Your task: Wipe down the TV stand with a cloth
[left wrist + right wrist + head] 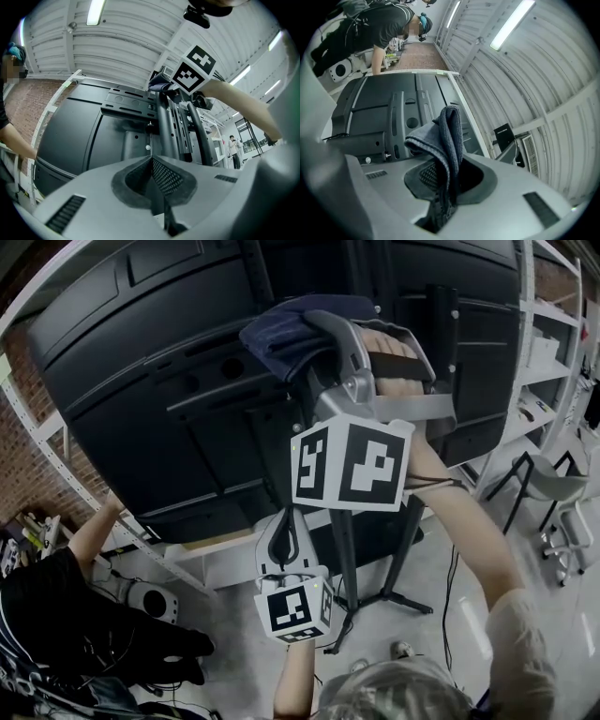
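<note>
Cloth (281,334), upper centre of the head view: soft, light, likely limp. Right gripper (443,185) clamps its fold. Left gripper (157,187) closed, empty.

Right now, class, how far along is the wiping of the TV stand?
Done: the cloth is clamped in the right hand-held gripper. In hand: it is held at the top of the TV stand, behind the screen; contact is unclear. Left: no wiped patch shows, so post and feet remain. The left hand-held gripper is shut, empty.
</note>
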`<state>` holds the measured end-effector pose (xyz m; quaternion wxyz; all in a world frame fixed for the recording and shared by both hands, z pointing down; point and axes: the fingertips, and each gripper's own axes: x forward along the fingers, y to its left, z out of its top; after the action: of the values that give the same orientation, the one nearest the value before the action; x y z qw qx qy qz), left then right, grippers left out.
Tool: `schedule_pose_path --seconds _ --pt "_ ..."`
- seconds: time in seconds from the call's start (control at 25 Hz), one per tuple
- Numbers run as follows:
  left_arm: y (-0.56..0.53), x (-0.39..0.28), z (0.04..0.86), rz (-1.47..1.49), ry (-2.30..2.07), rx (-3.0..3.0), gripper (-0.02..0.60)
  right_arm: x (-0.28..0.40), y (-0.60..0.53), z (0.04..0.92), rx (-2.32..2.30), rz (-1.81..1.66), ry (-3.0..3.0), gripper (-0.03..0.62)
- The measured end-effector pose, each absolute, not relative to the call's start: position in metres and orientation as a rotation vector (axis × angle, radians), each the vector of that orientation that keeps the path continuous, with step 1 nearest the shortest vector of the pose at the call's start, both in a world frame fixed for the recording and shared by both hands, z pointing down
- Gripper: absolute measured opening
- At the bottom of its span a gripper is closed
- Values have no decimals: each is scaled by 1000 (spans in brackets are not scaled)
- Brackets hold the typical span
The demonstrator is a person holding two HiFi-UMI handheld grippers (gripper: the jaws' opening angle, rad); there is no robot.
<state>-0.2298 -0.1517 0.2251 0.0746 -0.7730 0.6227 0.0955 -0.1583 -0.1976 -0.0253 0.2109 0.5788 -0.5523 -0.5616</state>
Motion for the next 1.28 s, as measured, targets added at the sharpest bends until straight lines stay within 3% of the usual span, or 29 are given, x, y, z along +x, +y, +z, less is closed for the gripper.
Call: schedule_pose_path --seconds 1.28 --pt "-150 -237 252 214 1962 -2303 17 -152 -193 89 1406 -1415 -1597 63"
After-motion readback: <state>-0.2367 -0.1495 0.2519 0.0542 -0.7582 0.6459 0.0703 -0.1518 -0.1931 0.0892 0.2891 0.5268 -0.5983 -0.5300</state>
